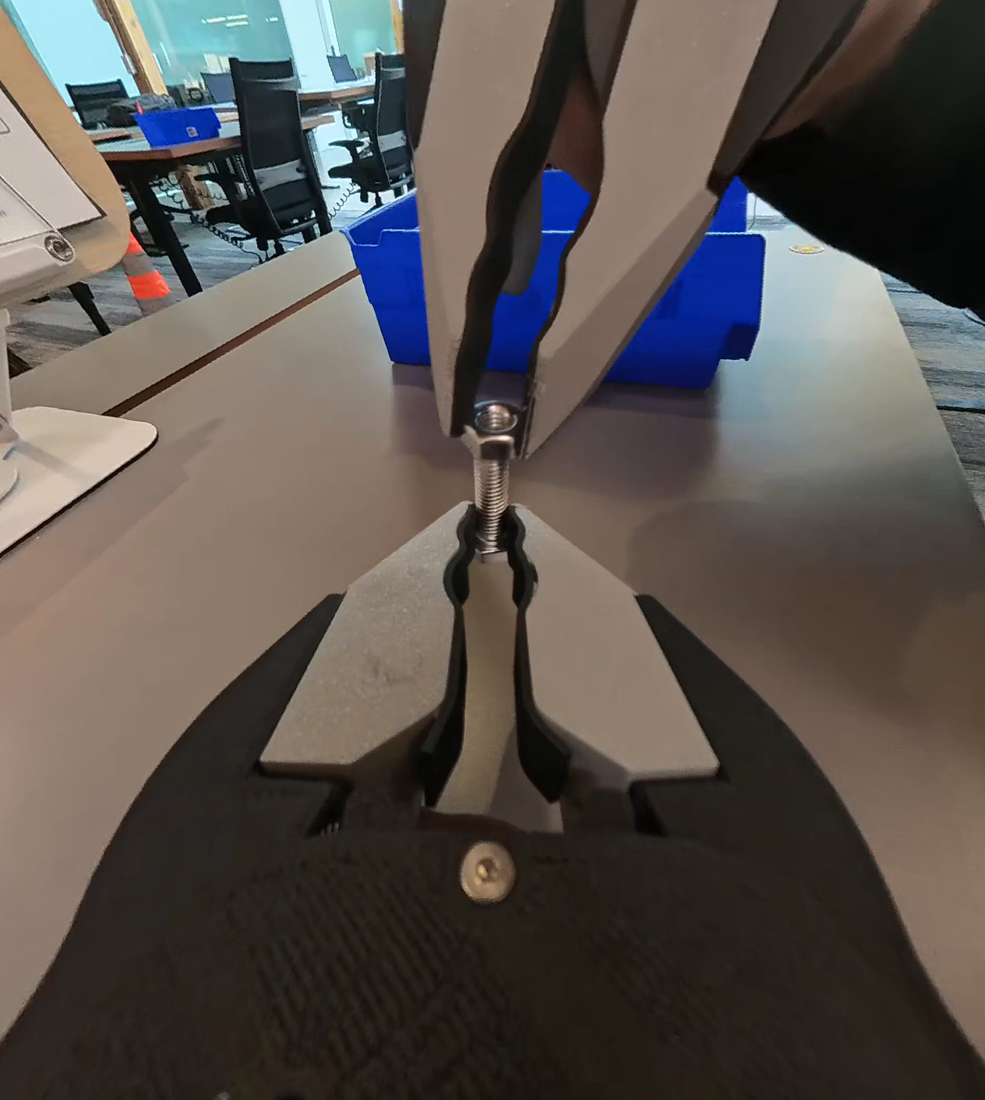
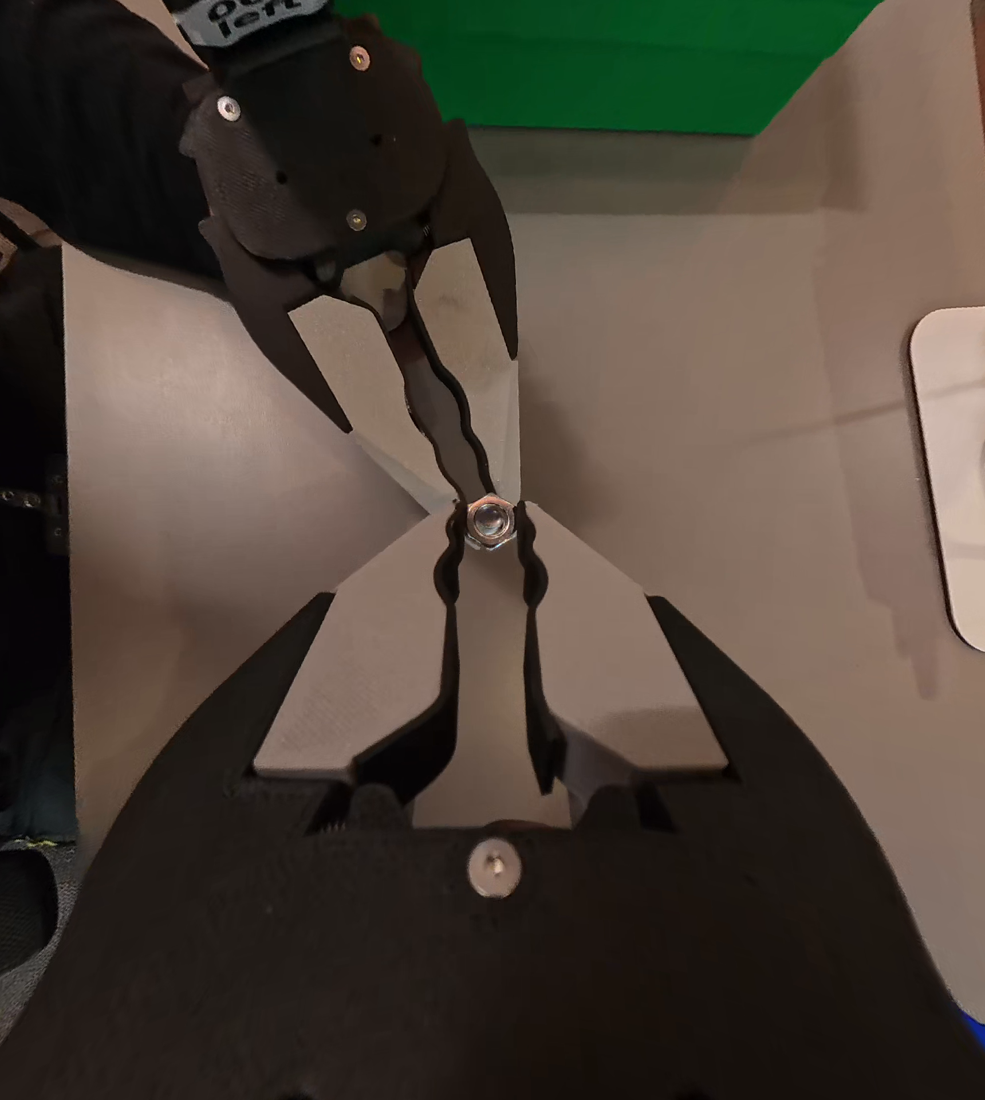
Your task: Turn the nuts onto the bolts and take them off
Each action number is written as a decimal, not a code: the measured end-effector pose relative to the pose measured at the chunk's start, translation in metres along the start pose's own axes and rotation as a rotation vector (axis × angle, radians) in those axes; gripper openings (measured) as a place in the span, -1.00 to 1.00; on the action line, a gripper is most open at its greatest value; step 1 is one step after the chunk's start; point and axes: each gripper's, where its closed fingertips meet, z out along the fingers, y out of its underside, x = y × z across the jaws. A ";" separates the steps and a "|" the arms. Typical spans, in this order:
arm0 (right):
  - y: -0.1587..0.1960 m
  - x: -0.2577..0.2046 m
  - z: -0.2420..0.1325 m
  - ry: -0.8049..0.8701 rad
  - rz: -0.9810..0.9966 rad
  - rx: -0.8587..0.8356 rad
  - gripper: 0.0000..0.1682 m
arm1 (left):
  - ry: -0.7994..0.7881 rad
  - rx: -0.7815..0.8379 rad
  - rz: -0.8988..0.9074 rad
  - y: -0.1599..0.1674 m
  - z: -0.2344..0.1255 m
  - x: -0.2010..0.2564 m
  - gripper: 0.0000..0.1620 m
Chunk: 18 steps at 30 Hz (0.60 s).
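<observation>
A steel bolt stands upright above the grey table. My left gripper is shut on the bolt's lower end, near its head. A steel hex nut sits on the bolt's top end. My right gripper comes down from above and is shut on the nut. In the right wrist view I look straight down on the nut, held between my right gripper's tips. The left gripper reaches in from the upper left under the nut. The bolt shaft is hidden there.
A blue plastic bin stands on the table just behind the grippers. A white stand with a flat base sits on the left, and also shows at the right edge of the right wrist view. Office desks and chairs stand far behind. Left and right tips are no more than a few centimetres apart.
</observation>
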 end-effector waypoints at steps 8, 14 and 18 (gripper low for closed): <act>0.000 -0.002 0.003 -0.028 -0.015 -0.044 -0.83 | -0.008 -0.007 0.015 0.000 0.000 0.001 -0.91; 0.001 -0.001 0.004 -0.033 -0.007 -0.081 -0.83 | -0.016 -0.010 0.020 0.000 0.000 0.000 -0.92; 0.001 0.000 0.005 -0.034 0.036 -0.061 -0.83 | -0.018 -0.009 0.008 0.000 0.000 -0.001 -0.92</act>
